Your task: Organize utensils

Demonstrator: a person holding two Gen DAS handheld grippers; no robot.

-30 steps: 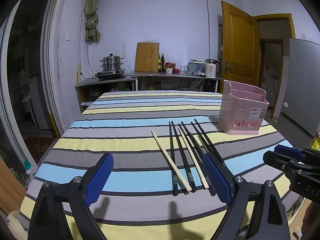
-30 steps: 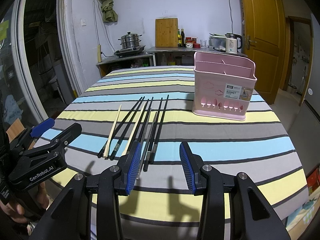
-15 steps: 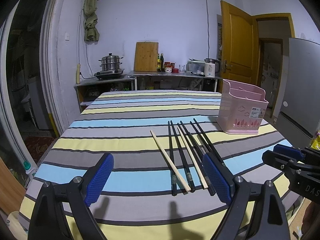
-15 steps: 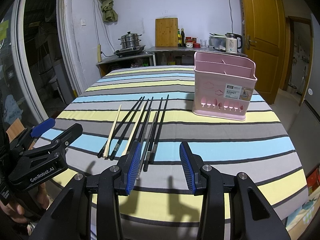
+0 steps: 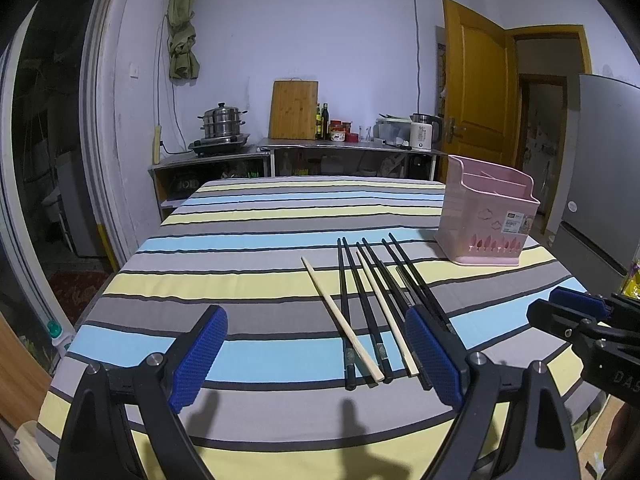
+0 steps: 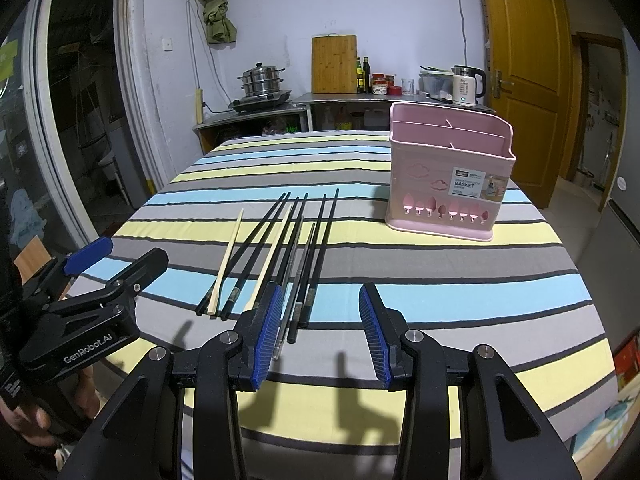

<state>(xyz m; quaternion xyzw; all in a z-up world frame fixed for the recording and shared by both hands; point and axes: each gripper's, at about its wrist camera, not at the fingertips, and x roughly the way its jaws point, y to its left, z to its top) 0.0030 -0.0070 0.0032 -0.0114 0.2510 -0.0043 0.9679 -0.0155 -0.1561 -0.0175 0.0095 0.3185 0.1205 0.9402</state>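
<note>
**Nothing has shifted since a second ago**

The striped bench (image 5: 256, 240) looks as before. The pink basket (image 6: 448, 184) stands at its far right. Chopsticks (image 6: 280, 248) lie side by side, untouched, left of the basket. Both the left claw (image 5: 316, 356) and right claw (image 6: 320, 332) stay released, hovering above the near edge.

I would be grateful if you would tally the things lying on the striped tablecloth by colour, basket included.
Light wooden chopsticks: 2
Black chopsticks: about 6 (they overlap, and the tongs hide some ends)
Grey chopstick: 1
Pink basket: 1
Total: about 10
</note>
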